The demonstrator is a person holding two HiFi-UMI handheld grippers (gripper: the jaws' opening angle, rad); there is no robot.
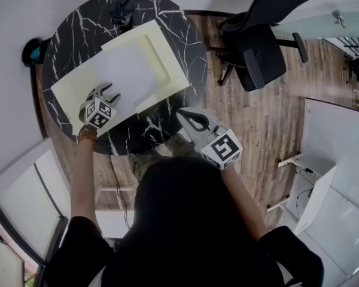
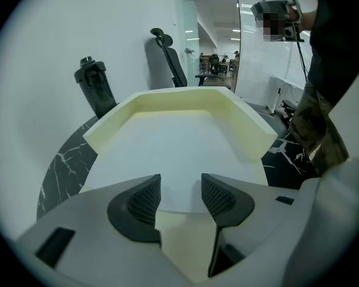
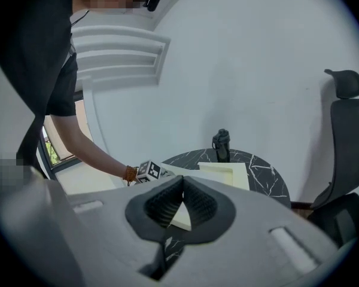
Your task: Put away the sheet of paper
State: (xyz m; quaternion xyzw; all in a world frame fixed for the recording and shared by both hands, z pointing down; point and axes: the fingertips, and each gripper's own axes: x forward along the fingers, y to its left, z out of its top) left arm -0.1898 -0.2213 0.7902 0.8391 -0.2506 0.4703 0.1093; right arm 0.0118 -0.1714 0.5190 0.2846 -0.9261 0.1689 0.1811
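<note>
Black marble veined with white tops the round table [image 1: 84, 28], and a pale yellow folder [image 1: 69, 97] lies open across it. The white sheet of paper [image 1: 131, 70] rests flat on that folder, and the folder's folded edge stands up around the sheet's far end. Your left gripper [image 1: 107, 92] is over the sheet's near edge. In the left gripper view its jaws are parted a moderate way, with that edge of the sheet showing in the gap and nothing clamped. Whether the pads touch the paper can't be told. Your right gripper [image 1: 182, 113] is held at the table's near rim, well apart from the sheet. Its jaws meet at the tips and hold nothing. A dark bottle [image 1: 122, 11] stands at the table's far side, and a black office chair [image 1: 257, 46] sits on the wood floor beside the table
</note>
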